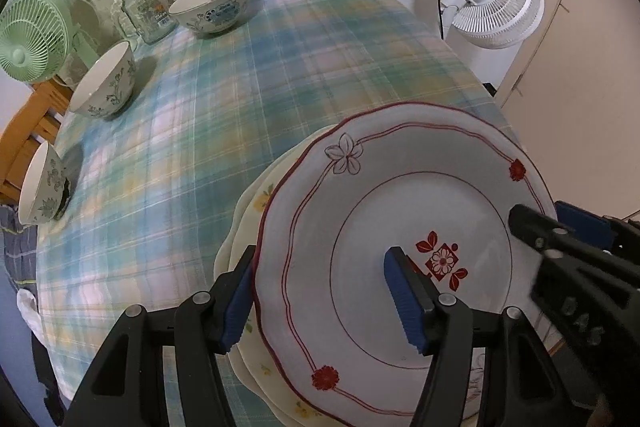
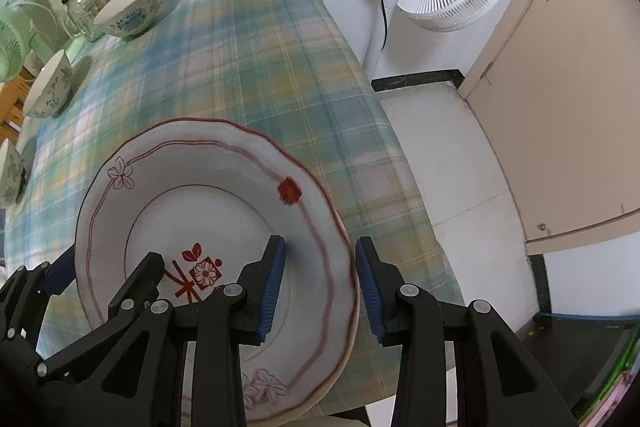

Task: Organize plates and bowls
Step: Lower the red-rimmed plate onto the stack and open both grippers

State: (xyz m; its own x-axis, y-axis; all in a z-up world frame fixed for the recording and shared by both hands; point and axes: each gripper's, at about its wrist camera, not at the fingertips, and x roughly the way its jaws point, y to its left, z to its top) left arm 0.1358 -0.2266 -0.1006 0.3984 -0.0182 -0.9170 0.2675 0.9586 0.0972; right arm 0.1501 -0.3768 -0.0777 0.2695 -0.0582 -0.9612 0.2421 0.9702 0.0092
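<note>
The red-rimmed plate (image 1: 360, 195) lies on a cream plate (image 1: 256, 203) on the checked cloth (image 1: 240, 75). Each hand-held gripper, left (image 1: 320, 301) and right (image 2: 320, 287), has its jaws spread astride the red-rimmed plate's rim, not pressing it.

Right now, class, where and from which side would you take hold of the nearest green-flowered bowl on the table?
Grip the small bowl by its rim, one finger inside and one outside, coming from above. It stands upright and open-mouthed, its wall is thin, and its left side sits near the table's edge.

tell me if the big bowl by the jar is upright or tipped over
Upright: the big bowl sits on its base on the checked cloth, its open rim facing up, beside the jar.
</note>
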